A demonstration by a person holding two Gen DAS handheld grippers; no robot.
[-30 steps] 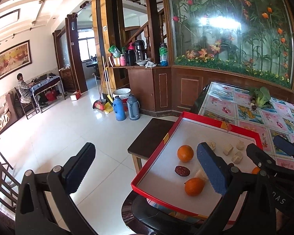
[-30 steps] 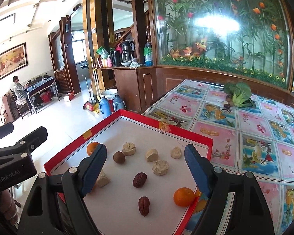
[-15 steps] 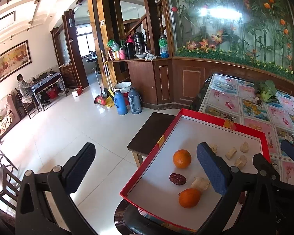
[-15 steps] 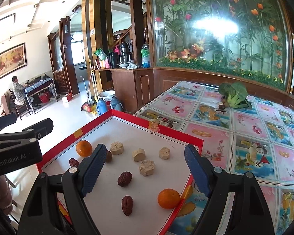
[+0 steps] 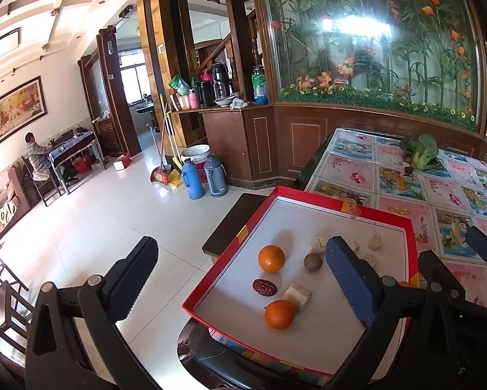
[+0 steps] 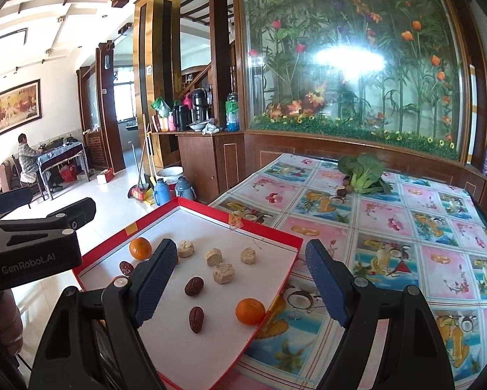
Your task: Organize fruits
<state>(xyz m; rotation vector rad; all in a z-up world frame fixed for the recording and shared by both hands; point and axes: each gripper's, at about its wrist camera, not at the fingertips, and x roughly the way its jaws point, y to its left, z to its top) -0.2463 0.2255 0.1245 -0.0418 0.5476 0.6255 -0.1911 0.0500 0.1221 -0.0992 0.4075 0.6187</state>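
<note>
A red-rimmed tray [image 5: 337,201] [image 6: 269,229] with a white floor lies on the corner of the table. It holds three oranges [image 5: 271,258] [image 5: 279,314] [image 6: 249,311], dark red dates [image 5: 264,287] [image 6: 194,286] [image 6: 196,318], a brown round fruit [image 5: 313,262] and several pale crumbly blocks [image 6: 224,273] [image 5: 297,295]. My left gripper [image 5: 240,279] hovers open above the tray's left side, nothing between its fingers. My right gripper [image 6: 240,279] hangs open over the tray's near right part, also empty. The left gripper's body [image 6: 29,253] shows at the left of the right wrist view.
The table [image 6: 405,227] carries a fruit-patterned cloth, with a leafy green vegetable [image 6: 362,172] at its far side. A dark stool [image 5: 233,221] stands beside the tray. On the tiled floor are two thermos jugs [image 5: 204,178] and a broom. A person [image 5: 35,156] sits far left.
Both grippers have drawn back and up from the tray, so the tray and fruits look smaller and lower left in the views. Their jaws stay as wide as before.
</note>
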